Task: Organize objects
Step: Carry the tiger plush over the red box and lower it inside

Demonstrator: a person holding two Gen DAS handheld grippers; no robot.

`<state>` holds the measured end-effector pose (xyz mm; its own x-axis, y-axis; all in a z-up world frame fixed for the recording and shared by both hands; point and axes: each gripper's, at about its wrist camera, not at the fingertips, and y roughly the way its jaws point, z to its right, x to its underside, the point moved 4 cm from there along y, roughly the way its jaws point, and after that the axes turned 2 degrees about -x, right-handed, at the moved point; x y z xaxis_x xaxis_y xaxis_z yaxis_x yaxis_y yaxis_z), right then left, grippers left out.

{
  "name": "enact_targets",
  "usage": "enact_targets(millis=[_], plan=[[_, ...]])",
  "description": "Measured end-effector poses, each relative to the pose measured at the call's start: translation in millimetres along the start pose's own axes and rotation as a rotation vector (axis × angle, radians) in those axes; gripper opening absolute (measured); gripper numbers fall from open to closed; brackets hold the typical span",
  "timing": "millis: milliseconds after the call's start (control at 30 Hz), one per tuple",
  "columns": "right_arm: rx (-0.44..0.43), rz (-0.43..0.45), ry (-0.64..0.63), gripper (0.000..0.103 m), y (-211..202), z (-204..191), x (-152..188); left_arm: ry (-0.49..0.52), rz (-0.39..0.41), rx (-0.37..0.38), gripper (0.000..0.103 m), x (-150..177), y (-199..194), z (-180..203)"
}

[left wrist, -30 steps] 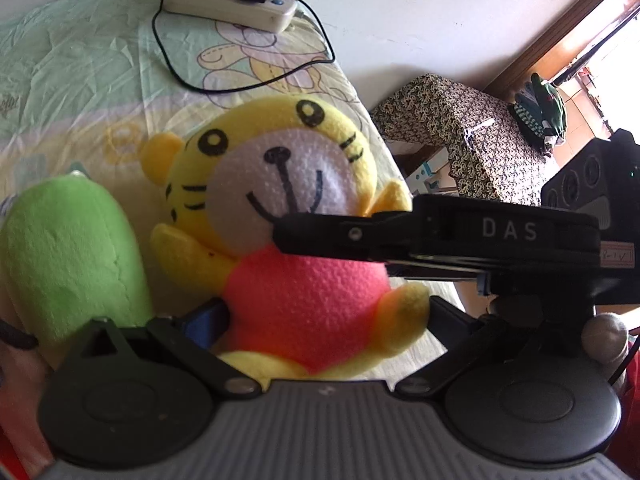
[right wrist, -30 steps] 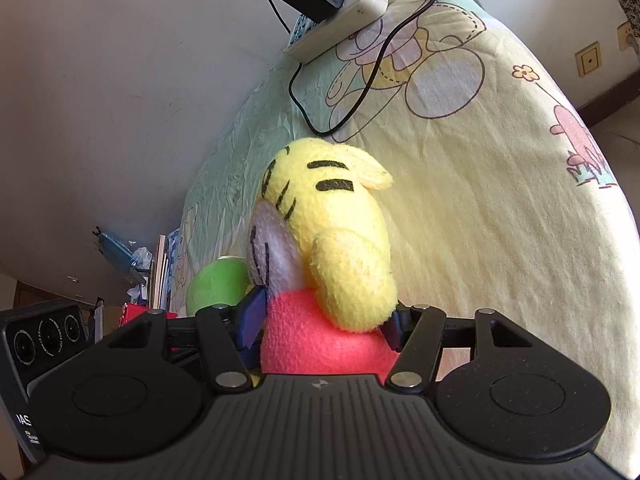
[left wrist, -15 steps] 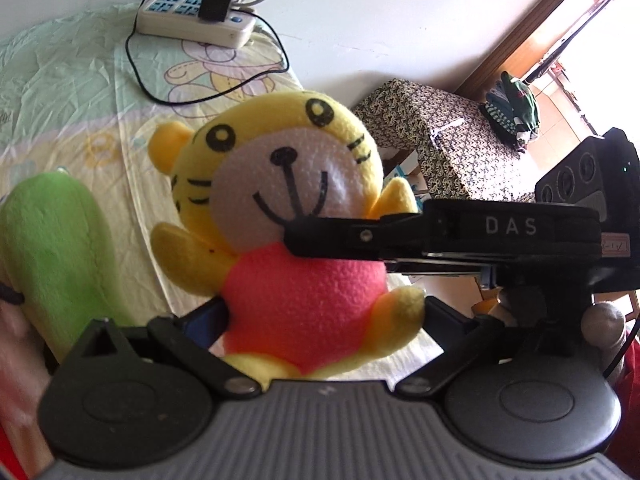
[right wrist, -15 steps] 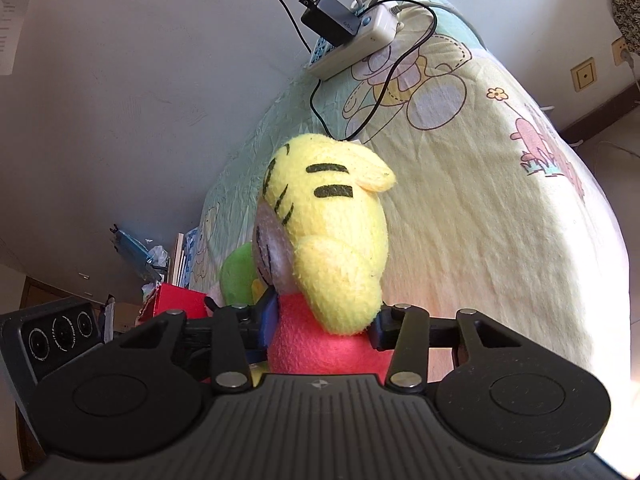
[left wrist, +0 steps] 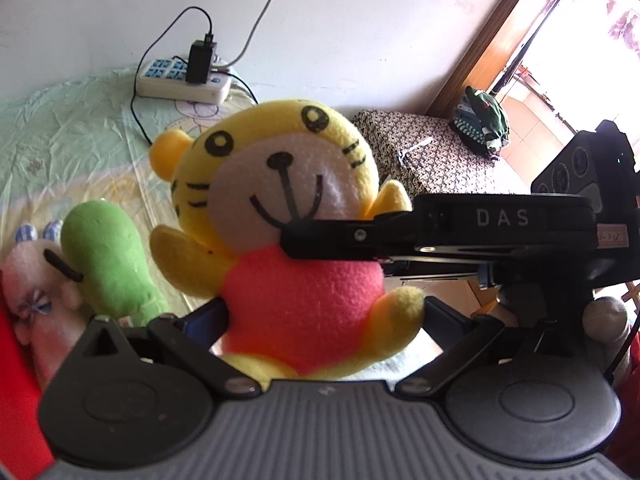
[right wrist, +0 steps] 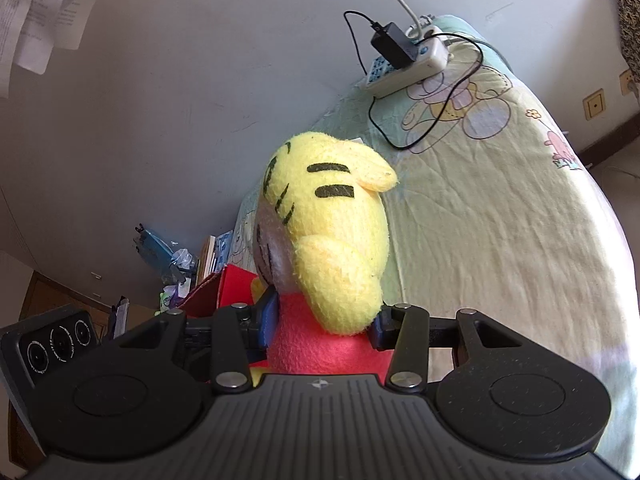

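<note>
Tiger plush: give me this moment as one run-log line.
object: tiger plush | left gripper: shut on its body | right gripper: shut on its body | position: held above bedsheet | left behind: green plush

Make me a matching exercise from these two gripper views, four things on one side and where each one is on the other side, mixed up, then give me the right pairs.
Things:
1. tiger plush
2. green plush
3. power strip
4. black charger

Places:
A. plugged into the power strip
B. lying on the bed sheet beside a white plush
C. gripped at its red body by both grippers
D. at the far end of the bed, by the wall

Pairs: 1-C, 2-B, 3-D, 4-A
</note>
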<state>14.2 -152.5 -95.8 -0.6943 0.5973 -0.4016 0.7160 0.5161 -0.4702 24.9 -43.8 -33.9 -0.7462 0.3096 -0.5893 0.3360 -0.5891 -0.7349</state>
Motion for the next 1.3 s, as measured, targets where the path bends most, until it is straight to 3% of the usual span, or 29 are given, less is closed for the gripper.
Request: enact_targets(millis=[300, 700, 967, 1100, 1300], plan=[[-0.012, 0.024, -0.018, 0.046, 37, -76, 35, 0.031, 0.067, -0.028, 0.099, 18, -77, -45], [0.054, 0.010, -0.091, 0.046, 125, -169, 74, -0.019, 0.121, -0.012, 0.099, 53, -164, -160], [0.174, -0.027, -0.120, 0.045, 171, -180, 100, -0.067, 0.060, -0.010, 0.099, 72, -164, -209], [0.247, -0.051, -0.140, 0.044, 186, -179, 100, -0.085, 0.063, -0.003, 0.100, 75, -160, -214], [0.330, -0.079, -0.220, 0.043, 207, -179, 106, -0.085, 0.066, -0.052, 0.100, 68, -151, -219]])
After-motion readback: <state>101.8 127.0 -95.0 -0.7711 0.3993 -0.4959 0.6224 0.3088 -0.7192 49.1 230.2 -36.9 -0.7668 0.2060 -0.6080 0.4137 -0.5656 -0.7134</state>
